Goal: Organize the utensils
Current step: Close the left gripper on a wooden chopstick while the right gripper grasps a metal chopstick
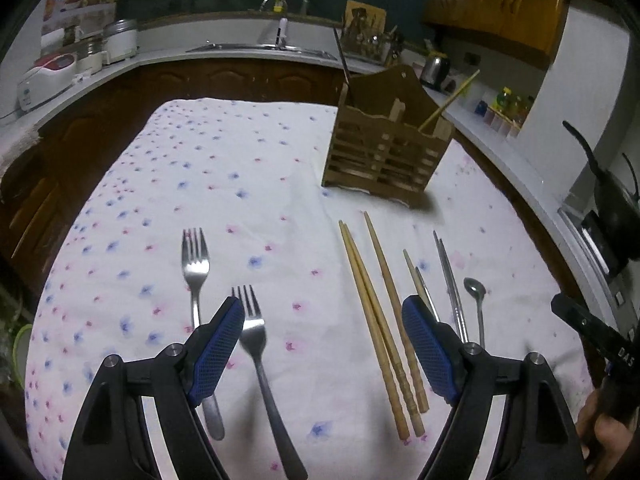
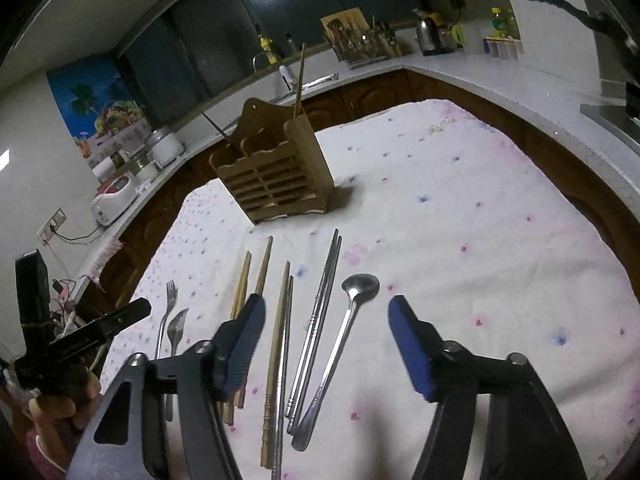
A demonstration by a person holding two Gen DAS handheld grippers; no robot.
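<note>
A wooden slatted utensil holder [image 1: 384,152] stands on the flowered cloth, holding a dark metal stick and a wooden chopstick; it also shows in the right wrist view [image 2: 276,176]. Two forks [image 1: 256,344] lie at the left, wooden chopsticks [image 1: 376,328] in the middle, metal chopsticks [image 1: 452,288] and a spoon [image 1: 476,296] at the right. My left gripper [image 1: 324,312] is open above a fork and the wooden chopsticks. My right gripper [image 2: 326,312] is open above the metal chopsticks [image 2: 320,312] and the spoon [image 2: 352,312]. Neither holds anything.
The table cloth [image 1: 240,168] ends at dark wooden cabinets and a white counter [image 2: 460,76] on the far and right sides. A sink, kettle, dish rack and rice cookers stand on the counter. A dark pan [image 1: 612,200] sits at the right.
</note>
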